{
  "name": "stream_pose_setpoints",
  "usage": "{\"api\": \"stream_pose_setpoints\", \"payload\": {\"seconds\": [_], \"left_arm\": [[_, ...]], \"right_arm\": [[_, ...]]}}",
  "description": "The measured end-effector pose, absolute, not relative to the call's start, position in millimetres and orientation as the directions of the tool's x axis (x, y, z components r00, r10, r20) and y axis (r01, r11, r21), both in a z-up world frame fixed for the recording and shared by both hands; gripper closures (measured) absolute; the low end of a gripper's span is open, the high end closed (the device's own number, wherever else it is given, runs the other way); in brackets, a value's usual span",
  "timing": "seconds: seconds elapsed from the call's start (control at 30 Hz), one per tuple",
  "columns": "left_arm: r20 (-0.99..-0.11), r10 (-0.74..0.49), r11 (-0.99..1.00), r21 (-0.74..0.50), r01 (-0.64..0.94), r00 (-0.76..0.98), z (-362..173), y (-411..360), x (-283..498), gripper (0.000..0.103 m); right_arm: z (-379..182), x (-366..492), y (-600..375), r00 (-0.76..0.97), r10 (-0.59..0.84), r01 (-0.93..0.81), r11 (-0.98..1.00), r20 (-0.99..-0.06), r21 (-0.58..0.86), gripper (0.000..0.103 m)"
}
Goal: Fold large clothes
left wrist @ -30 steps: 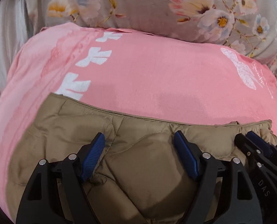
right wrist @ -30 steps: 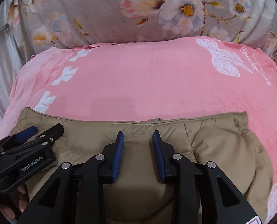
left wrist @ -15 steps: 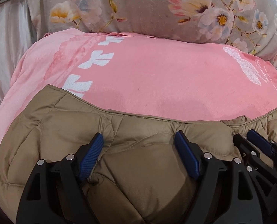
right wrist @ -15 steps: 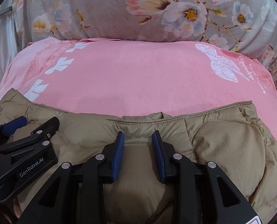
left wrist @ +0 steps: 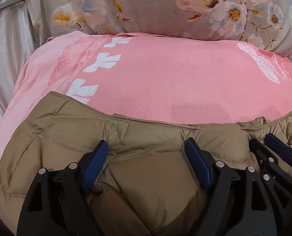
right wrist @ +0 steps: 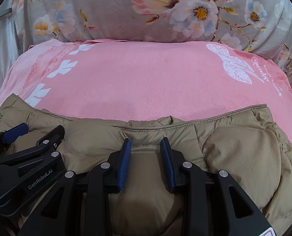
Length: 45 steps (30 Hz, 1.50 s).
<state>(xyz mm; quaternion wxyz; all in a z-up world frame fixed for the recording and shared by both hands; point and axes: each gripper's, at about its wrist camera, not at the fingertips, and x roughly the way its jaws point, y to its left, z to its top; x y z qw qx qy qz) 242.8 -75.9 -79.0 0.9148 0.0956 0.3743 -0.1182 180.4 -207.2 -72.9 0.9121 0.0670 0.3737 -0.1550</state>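
Observation:
A tan quilted puffer jacket [left wrist: 57, 137] lies on a pink blanket [left wrist: 165, 78]; it also shows in the right wrist view [right wrist: 244, 153]. My left gripper [left wrist: 146, 147] has its jaws wide apart around a thick bunch of the jacket. My right gripper [right wrist: 146, 145] has its jaws closer together, clamped on a fold of the jacket just behind its hem. The two grippers sit side by side: the right one shows at the right edge of the left wrist view [left wrist: 273, 153], the left one at the left edge of the right wrist view [right wrist: 27, 137].
The pink blanket [right wrist: 146, 78] has white leaf prints [right wrist: 65, 68] at left and a white butterfly print [right wrist: 236, 66] at right. A grey floral cushion [right wrist: 165, 9] rises behind it. Pale satin fabric [left wrist: 4, 49] hangs at the far left.
Both grippers have lifted the jacket's edge and carried it toward the cushion. More jacket shows in both views and its hem lies further up the blanket.

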Motion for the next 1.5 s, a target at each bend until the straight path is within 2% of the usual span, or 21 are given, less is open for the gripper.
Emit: {"api": "stream_pose_setpoints", "payload": {"seconds": [1.13,1.27,1.37,1.5], "left_arm": [[-0.709,-0.110,0.951,0.128,0.280,0.696,-82.0,-80.7,243.3,0.023],[-0.718,-0.115,0.958,0.102,0.267,0.687,-73.0,-74.2,238.1,0.023],[-0.706,-0.162,0.966,0.029,0.256,0.690,-51.8,-53.5,212.4,0.023],[-0.695,-0.181,0.971,-0.011,0.240,0.696,-34.3,-19.4,177.6,0.018]], "right_arm": [[-73.2,181.4,-208.8,0.672,-0.230,0.332,0.943,-0.704,0.008,0.072],[-69.7,179.4,-212.4,0.671,-0.211,0.323,0.946,-0.711,0.024,0.072],[-52.2,161.7,-206.7,0.681,-0.201,0.326,0.944,-0.705,0.046,0.071],[-30.0,124.7,-168.6,0.723,-0.168,0.257,0.966,-0.670,0.036,0.070]]}}
